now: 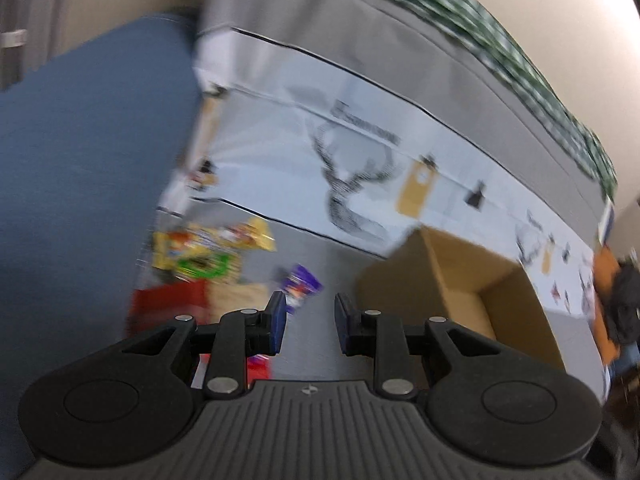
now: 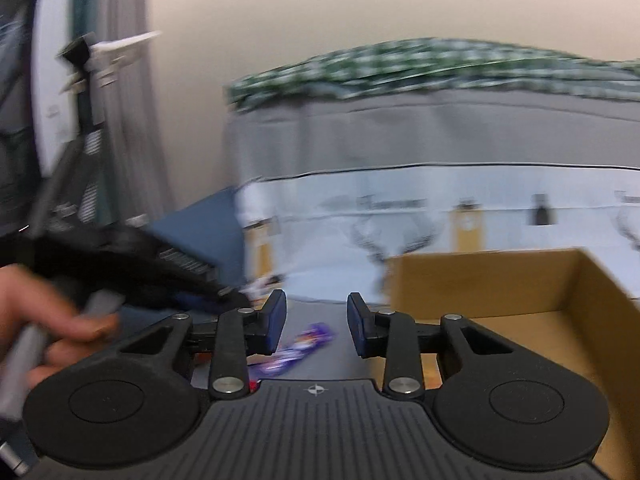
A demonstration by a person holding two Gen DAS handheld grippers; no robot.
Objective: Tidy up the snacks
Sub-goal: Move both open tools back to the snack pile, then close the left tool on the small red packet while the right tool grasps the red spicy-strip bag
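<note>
The left gripper (image 1: 310,312) has its jaws standing apart with a narrow gap and nothing between them; its two blue pads (image 1: 279,322) touch nothing. Just past the left pad lies one purple snack packet (image 1: 301,286) on the grey surface (image 1: 320,344). To the left of it sits a heap of snack bags (image 1: 208,250) (yellow and green ones, too smeared to count), with a red packet (image 1: 168,304) below them. To the right stands one open cardboard box (image 1: 460,280), its inside bare where visible.

The right gripper (image 2: 316,320) is likewise parted and holds nothing. Between and beyond its fingers the same purple snack packet lies flat on the grey surface, apart from both pads, left of the box, whose right side is cut off by the frame.

Only the right wrist view shows a hand (image 2: 36,320) at the left edge, wrapped around the other gripper's grey handle, and a tripod (image 2: 84,92) behind. Only the left wrist view shows the snack heap and a blue panel (image 1: 88,160).

Both views are motion-blurred; a pale printed cloth (image 1: 360,152) and a green patterned fabric (image 2: 400,64) are legible only as shapes.
</note>
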